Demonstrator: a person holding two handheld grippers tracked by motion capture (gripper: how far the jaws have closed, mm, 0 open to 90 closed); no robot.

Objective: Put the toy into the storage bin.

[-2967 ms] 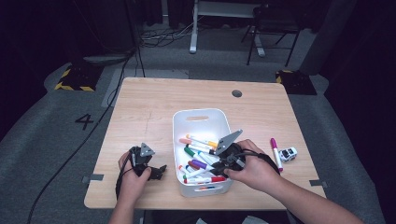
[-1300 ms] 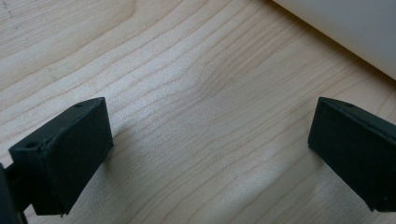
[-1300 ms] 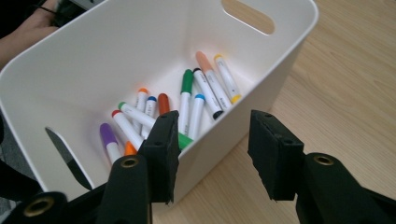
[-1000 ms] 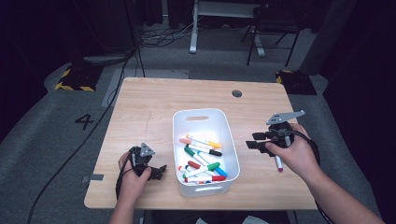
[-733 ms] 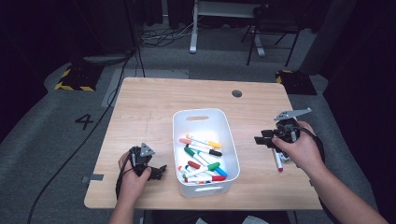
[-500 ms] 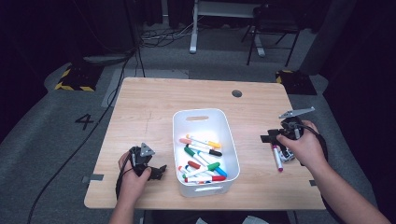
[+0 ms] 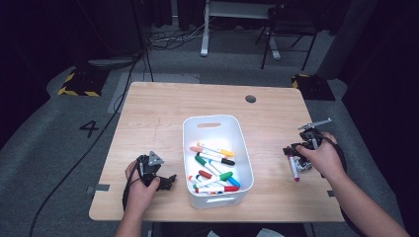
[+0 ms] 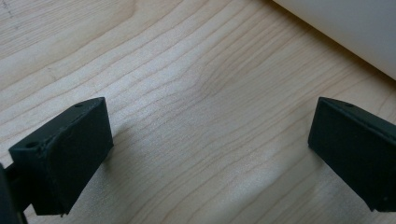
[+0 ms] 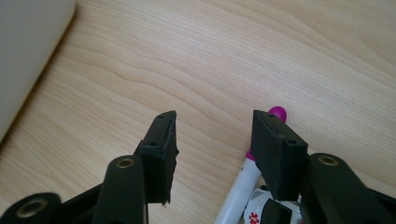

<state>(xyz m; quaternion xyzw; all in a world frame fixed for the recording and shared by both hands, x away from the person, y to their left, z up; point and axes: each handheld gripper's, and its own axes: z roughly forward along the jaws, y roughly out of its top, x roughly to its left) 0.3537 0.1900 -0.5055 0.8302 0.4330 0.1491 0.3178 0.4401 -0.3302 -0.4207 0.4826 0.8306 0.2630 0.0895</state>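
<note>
The right gripper (image 7: 291, 150) is hanging low over the right side of the wooden table (image 7: 163, 106), well clear of the white bin (image 7: 217, 197) — jaws standing partly apart, nothing between the pads. In the right gripper view (image 9: 212, 140) bare wood is showing through the gap, and the magenta-capped marker (image 9: 254, 165) is lying just beside and partly under the right-hand jaw, its cap poking out beyond the jaw tip. From above, that marker (image 7: 294, 169) is lying on the table right at the person's right hand (image 7: 321, 158), next to a small white toy car (image 7: 304, 165) with red marks on it; the car (image 9: 261, 210) is sitting tucked beneath the gripper, touching the marker or nearly so — I cannot tell which.

Over on the left, the left gripper (image 7: 168, 180) is resting near the front edge of the table, just beside the bin's left wall, its jaws spread wide. The left gripper view (image 8: 205, 140) is showing plain wood grain between them, with the bin's white wall (image 8: 345, 32) crossing the upper right corner.

Inside the bin, a heap of coloured markers (image 7: 212, 168) is lying — green, red, orange, blue caps among them.
</note>
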